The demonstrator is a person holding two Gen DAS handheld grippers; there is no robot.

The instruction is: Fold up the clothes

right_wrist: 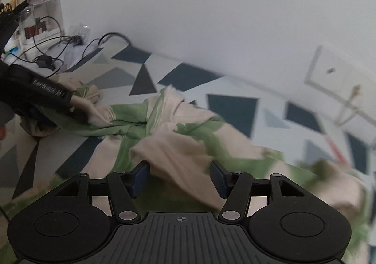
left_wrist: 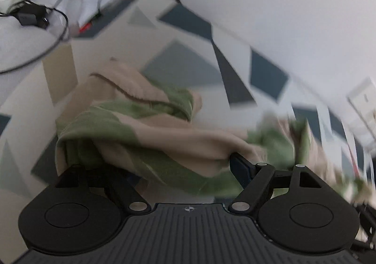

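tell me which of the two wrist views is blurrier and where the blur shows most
Left wrist view is blurrier: the green and beige garment and patterned cover smear, worst at the right edge. Right wrist view is sharper on the cables at far left, smeared lower right; both bend the wall line, fisheye.

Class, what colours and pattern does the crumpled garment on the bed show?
The crumpled fabric garment shows beige with irregular green patches, clearest in the right wrist view.

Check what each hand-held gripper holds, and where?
Cannot tell: crumpled green-and-beige cloth garment fills both the left hand-held gripper and right hand-held gripper, but blur hides any clamping.
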